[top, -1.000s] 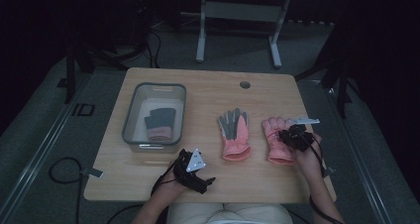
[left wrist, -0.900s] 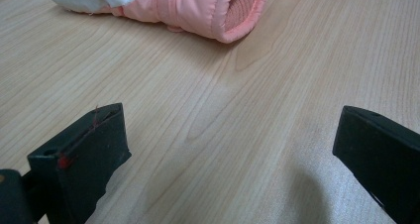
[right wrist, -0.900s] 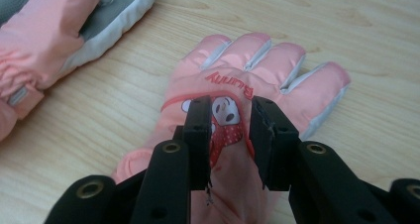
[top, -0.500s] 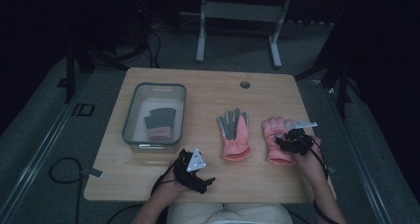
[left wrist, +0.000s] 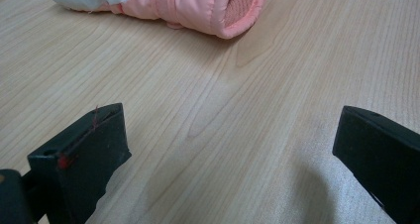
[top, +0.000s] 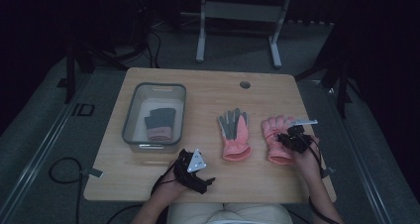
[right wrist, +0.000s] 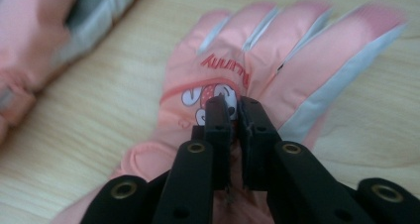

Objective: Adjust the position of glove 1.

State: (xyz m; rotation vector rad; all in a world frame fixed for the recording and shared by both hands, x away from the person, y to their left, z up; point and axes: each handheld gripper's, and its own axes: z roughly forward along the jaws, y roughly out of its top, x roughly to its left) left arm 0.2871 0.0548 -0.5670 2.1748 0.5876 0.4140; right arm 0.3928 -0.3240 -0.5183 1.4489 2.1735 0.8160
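1. Two pink gloves are seen on the table [top: 148, 182], while a darker pair [top: 160, 123] already lies in the grey bin [top: 130, 119]; judged from this, the sorting is partly done and both pink gloves are left to be moved.
2. The right-hand glove [top: 275, 135] is being taken: the right gripper [right wrist: 234, 109] has just been closing, and its jaws are clenched on a pinch of fabric at the back of the glove, beside the printed cartoon patch [right wrist: 208, 96].
3. No lift is shown yet; the glove lies flat on the wood, near the right edge.
4. Its long axis runs from the person toward the far side of the table, with the fingers pointing away and the cuff toward the person.
5. The other pink glove [top: 235, 134] lies just beside it, palm side up, aligned the same way.
6. The left gripper [left wrist: 228, 149] rests near the front edge with jaws spread wide, nothing between them.
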